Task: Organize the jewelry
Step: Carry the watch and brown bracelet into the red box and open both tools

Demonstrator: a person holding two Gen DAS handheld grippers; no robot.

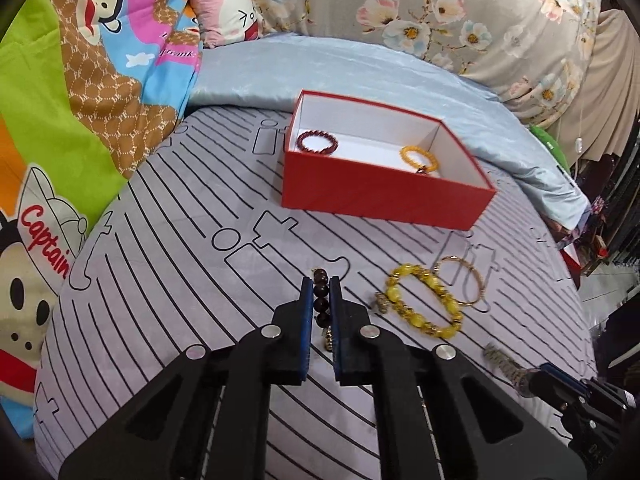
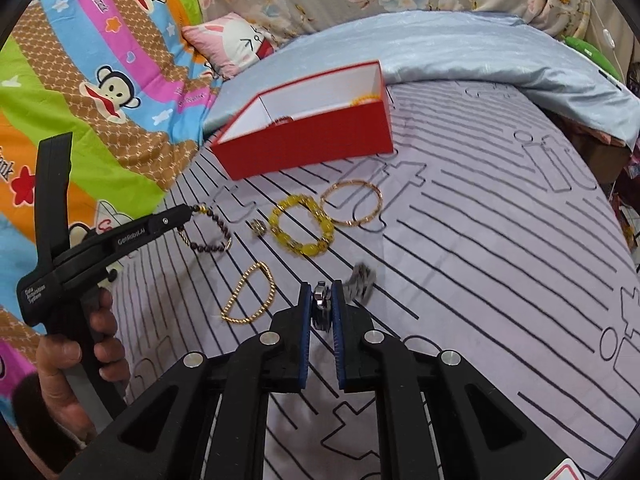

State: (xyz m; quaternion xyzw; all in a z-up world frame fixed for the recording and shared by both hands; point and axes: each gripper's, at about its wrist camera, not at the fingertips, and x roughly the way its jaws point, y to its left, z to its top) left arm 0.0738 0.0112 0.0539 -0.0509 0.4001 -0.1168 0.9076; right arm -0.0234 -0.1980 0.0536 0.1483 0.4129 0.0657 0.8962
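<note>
Two claws each pinch a piece of jewelry above a bed covered in a grey sheet (image 1: 200,280) with black line patterns. The left claw (image 1: 321,300) is pressed together on a dark beaded bracelet (image 1: 321,296), whose loop hangs from its tips in the right wrist view (image 2: 212,232). The right claw (image 2: 321,304) is clamped on a silver metal watch band (image 2: 322,306), its loose links blurred just past the tips. A red box (image 1: 384,196) with a white lining sits toward the far edge of the bed, already holding a dark red bead bracelet (image 1: 319,142) and an orange bead bracelet (image 1: 420,158). Lying on the sheet between the claws and the box are a yellow bead bracelet (image 2: 302,226), a thin gold bangle (image 2: 352,202), a gold chain bracelet (image 2: 250,298) and a small ring-like charm (image 2: 258,227). To do this step well, both pieces probably need lifting well clear of the sheet, carried over the box's near wall, and released low over a bare patch of lining so dangling ends do not snag the rim or tangle together.
</note>
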